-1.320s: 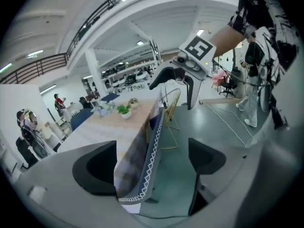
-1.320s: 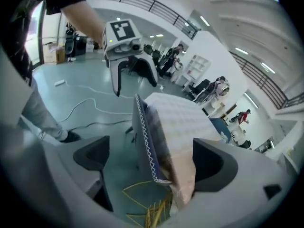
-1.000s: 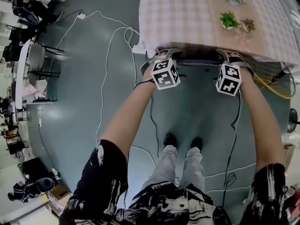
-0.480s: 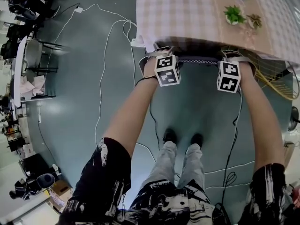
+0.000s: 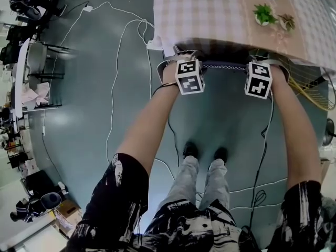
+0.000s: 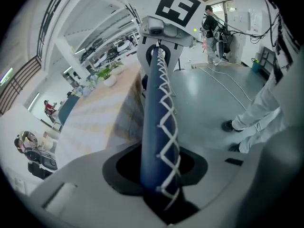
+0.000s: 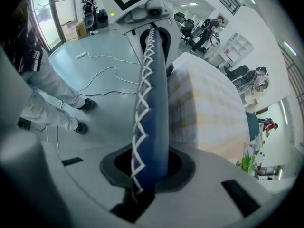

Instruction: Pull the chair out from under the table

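- head view: the chair (image 5: 220,67) is seen tucked under the bench (image 5: 210,14), with only its top rail (image 5: 233,66) showing at the edge of the checked cloth.
- the left gripper (image 5: 181,59) and the right gripper (image 5: 264,62) are set on that rail, well apart, one toward each end, both pointed steeply down.
- left gripper view: the blue padded rail (image 6: 159,127) (laced with white cord) is seen running between the fingers (image 6: 116,167), which are closing and are pressed onto it.
- right gripper view: the same rail (image 7: 152,113) is held between the fingers (image 7: 183,167), likewise closing, with the pads against it.
- two small potted plants (image 5: 264,14) are stood on the bench, well away from the chair.
- white cables (image 5: 113,88) are strewn over the grey floor (image 5: 79,140).
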The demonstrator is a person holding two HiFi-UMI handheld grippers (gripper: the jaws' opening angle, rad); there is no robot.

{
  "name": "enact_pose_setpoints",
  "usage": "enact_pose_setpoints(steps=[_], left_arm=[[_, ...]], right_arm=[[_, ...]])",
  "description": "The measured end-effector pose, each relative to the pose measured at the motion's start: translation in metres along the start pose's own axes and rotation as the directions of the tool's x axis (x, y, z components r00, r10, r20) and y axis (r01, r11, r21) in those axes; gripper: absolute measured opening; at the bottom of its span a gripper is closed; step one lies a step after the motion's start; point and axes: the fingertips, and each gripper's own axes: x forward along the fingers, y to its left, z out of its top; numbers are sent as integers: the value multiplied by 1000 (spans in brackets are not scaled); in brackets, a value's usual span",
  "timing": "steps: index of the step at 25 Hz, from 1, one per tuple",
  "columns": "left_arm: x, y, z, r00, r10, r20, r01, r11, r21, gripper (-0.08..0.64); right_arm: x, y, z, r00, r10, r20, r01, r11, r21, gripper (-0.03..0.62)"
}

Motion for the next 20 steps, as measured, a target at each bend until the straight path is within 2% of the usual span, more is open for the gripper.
enact_pose_setpoints(steps=[8,20], left_arm=[[-14,-34,0,1000,-3,-4,3,1000,9,120],[-47,-137,9,999,-45,-7,45,999,10,118]], right_arm=[[-10,39,7,1000,11,-1,-11,1000,20,54],[-34,142,17,999,47,-4,-47,999,21,55]])
